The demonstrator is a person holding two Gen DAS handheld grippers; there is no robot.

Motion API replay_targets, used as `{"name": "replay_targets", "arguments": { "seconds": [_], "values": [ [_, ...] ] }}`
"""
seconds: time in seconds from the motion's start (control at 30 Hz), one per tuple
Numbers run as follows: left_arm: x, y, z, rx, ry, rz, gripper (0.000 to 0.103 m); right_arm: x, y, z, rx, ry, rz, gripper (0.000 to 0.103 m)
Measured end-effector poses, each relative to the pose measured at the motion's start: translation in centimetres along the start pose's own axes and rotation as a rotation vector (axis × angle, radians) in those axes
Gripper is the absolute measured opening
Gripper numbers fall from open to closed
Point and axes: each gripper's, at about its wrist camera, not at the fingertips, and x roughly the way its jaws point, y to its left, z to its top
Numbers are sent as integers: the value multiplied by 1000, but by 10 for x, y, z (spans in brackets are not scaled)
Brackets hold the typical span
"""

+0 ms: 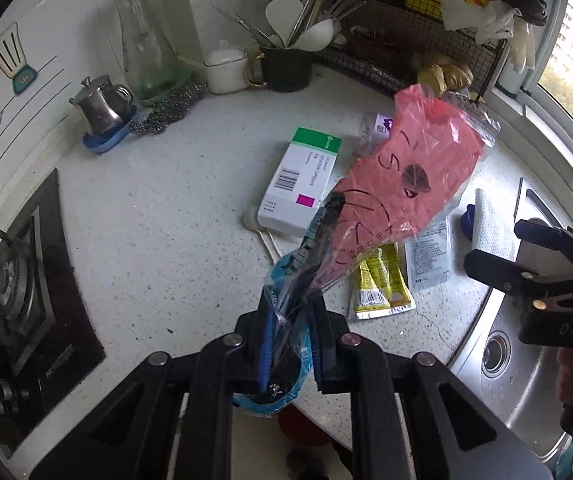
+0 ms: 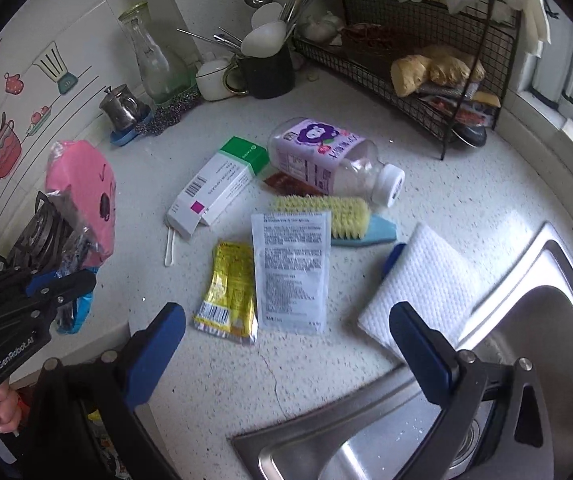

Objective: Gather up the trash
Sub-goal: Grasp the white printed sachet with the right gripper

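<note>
1. Hidden or unclear: in the left wrist view the pink plastic wrapper (image 1: 410, 184) covers much of the plastic bottle (image 2: 326, 160) and the scrub brush (image 2: 326, 216) behind it. The print on the white sachet (image 2: 291, 272) is too small to read. The right side of the wire rack (image 2: 418, 52) is cut off by the lens edge.
2. The left claw (image 1: 292, 344) is clenched on the crumpled clear-and-blue end of the pink plastic wrapper, which stands up and away from the fingers above the table (image 1: 158, 216). In the right wrist view it hangs at the far left, near the table's front edge.
3. The right claw (image 2: 286, 344) is released, its blue pads wide apart, holding nothing. It hovers at the table's front, over the rim of the sink (image 2: 526, 360).
4. Just beyond its fingers lie the yellow sachet (image 2: 228, 292) and the white sachet, touching side by side. The folded paper towel (image 2: 422, 292) lies just right of them, at the sink edge.
5. Farther back, the medicine box (image 2: 218, 188) lies flat beside the tipped plastic bottle.
6. Open table shows to the left of the medicine box, toward the gas stove (image 1: 18, 300). The back corner is crowded by a utensil cup (image 2: 268, 68), a glass carafe (image 2: 154, 64) and the wire rack.
</note>
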Motion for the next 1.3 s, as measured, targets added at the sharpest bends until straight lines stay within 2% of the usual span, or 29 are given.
{"name": "replay_targets", "arguments": {
  "seconds": [0.07,0.17,0.3,0.4,0.57,0.6,0.63,0.7,1.07,1.3],
  "values": [
    [3,3,3,-4,2,12,14,14,5,12,-21,11,-15,102],
    [12,6,9,-18,15,27,14,36,5,23,-29,48,-13,96],
    [22,7,20,-35,16,47,14,61,3,28,-26,86,-19,93],
    [27,7,26,-40,14,40,14,76,4,32,-29,113,-15,85],
    [33,4,23,-46,26,37,14,94,3,36,-33,142,-41,83],
    [34,5,21,-53,34,35,14,98,4,37,-29,149,-44,78],
    [35,5,20,-60,42,28,14,100,4,37,-23,155,-40,66],
    [33,6,17,-66,43,23,14,104,7,39,-24,160,-46,59],
    [9,11,-6,-51,15,21,14,52,20,24,-21,80,-33,59],
    [-19,19,-32,-37,-15,7,14,6,39,-3,-19,47,-18,59]
  ]
}}
